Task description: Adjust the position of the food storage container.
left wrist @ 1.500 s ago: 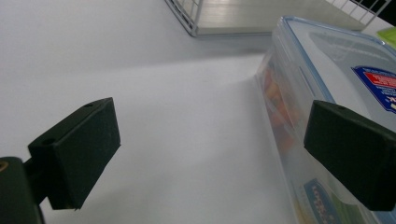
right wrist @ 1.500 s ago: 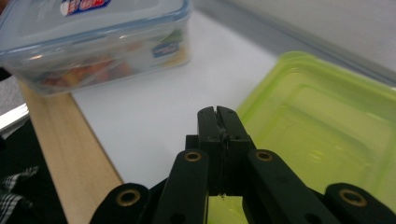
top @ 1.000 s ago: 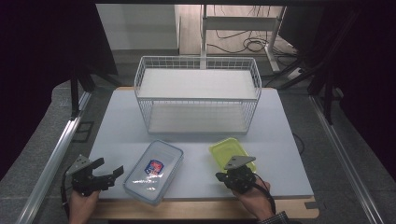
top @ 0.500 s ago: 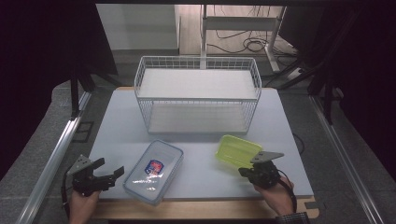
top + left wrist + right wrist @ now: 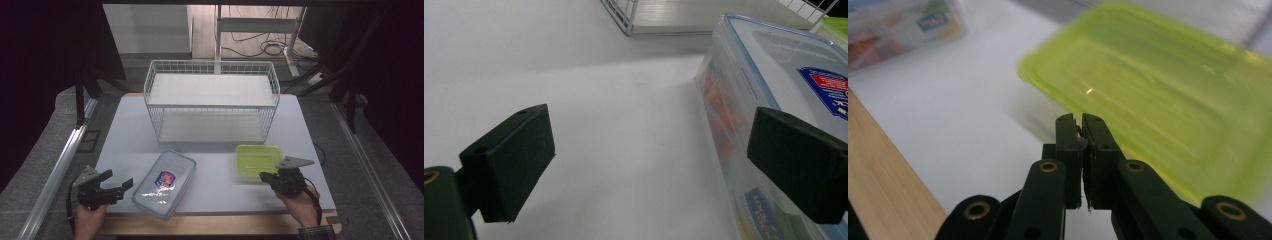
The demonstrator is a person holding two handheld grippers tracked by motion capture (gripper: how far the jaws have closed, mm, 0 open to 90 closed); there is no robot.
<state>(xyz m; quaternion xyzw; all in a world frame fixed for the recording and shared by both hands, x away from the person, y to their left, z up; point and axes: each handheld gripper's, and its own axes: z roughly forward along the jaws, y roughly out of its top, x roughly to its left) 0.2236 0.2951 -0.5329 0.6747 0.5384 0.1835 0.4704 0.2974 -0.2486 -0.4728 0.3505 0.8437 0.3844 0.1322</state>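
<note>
A clear lidded container (image 5: 165, 182) with a blue rim and a red-and-blue label lies on the white table (image 5: 125, 135) at the front left. My left gripper (image 5: 119, 181) stands open just left of it. In the left gripper view the container (image 5: 784, 100) lies beside the right jaw, with bare table between the left gripper's (image 5: 649, 165) jaws. A yellow-green container (image 5: 257, 159) lies at the front right. My right gripper (image 5: 263, 176) is shut at that container's near edge. In the right gripper view the right gripper's (image 5: 1079, 122) jaws are pressed together just before the blurred green container (image 5: 1158, 95).
A white wire basket (image 5: 212, 100) with a flat shelf on top stands at the back middle of the table. The table's wooden front edge (image 5: 883, 190) runs close below both grippers. Cables lie on the floor beyond the table.
My right gripper has moved to the right along the front of the table. The yellow-green container has turned from a slant to square with the table edge. The left gripper has stayed put.
</note>
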